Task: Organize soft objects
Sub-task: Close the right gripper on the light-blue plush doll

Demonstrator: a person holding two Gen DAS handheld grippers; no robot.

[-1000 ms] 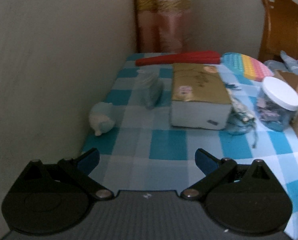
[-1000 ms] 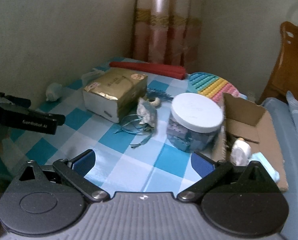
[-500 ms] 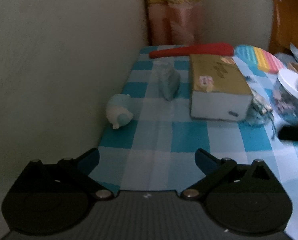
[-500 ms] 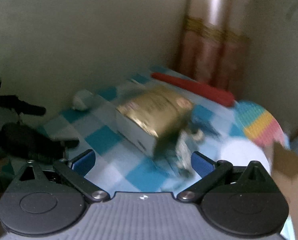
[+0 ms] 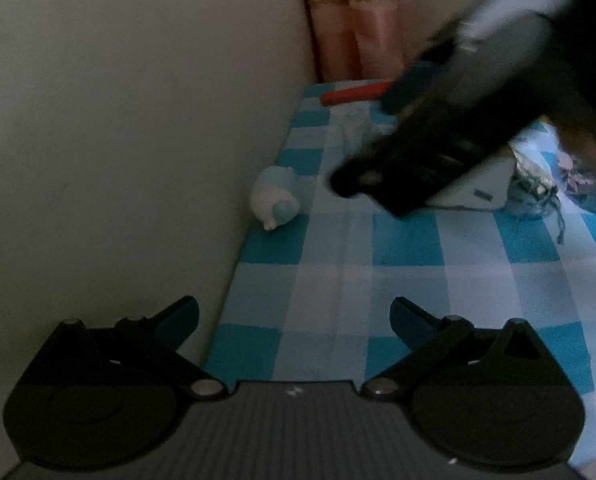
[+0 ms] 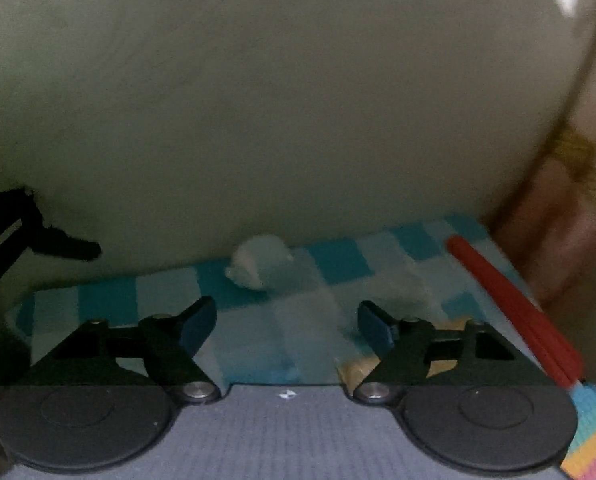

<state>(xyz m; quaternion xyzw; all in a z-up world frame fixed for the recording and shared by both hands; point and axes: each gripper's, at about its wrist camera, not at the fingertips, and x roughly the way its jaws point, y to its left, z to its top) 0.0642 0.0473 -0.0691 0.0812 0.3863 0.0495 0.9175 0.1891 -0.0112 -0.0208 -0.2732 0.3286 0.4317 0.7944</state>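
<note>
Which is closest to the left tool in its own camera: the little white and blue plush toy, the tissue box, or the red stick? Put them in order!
From the left tool, in its own view:
1. White and blue plush toy, by the wall on the left.
2. Tissue box, to the right, mostly hidden behind the right tool.
3. Red stick, at the far end near the curtain.

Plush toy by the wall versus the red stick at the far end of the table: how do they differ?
The plush toy is pale, white and light blue; the red stick is one bright red. The plush toy is short and rounded; the red stick is long and thin. The plush toy lies beside the wall; the red stick lies further back, near the curtain. Both rest on the checked cloth.
</note>
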